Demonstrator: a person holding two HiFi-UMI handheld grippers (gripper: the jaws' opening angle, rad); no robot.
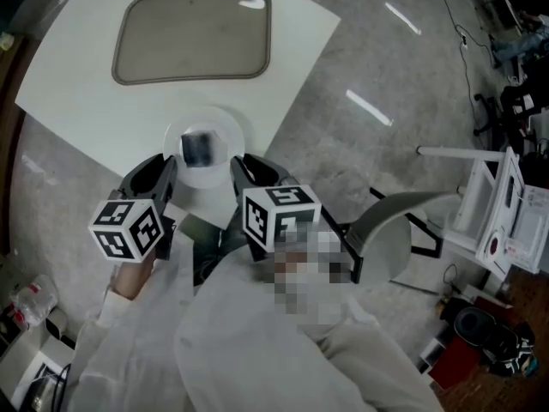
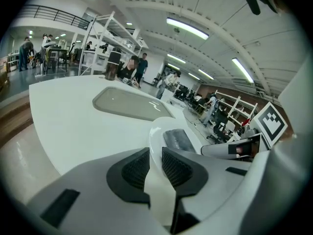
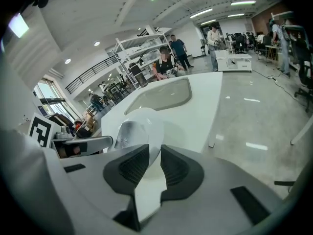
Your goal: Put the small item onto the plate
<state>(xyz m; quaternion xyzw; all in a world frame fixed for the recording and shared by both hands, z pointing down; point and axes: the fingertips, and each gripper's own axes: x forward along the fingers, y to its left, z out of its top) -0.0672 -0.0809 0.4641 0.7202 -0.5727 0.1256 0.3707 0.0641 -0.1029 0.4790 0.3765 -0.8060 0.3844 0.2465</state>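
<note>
Open workshop hall, grey polished floor, shelving and strip lights behind. White table [image 1: 77, 84], top matt and smooth, with a shallow beige recess [image 1: 193, 37], round-cornered, set into it.

Left side: left gripper [image 2: 155, 164], ribbed black pads [image 2: 136, 168] closed on the plate's left rim, rim edge-on between them.

Centre, at the table's near corner: white plate [image 1: 225, 134], round, glossy, thin-rimmed, stiff. Judged ceramic or hard plastic, so slippery under the pads and liable to chip if knocked. Cannot tell whether resting on the table or held just clear of it.

On the plate, about mid-well: small item [image 1: 198, 148], dark grey, flat, roughly rectangular, finely textured on top. Judged light and somewhat soft, and likely to slide on the gloss under any tilt. Best taken across its two long edges, pads low. Touched by neither gripper at present. Placement step judged already met.

Right side: right gripper [image 3: 154, 166], same ribbed pads closed on the opposite rim. Opposed rim holds judged sound if kept level.
</note>
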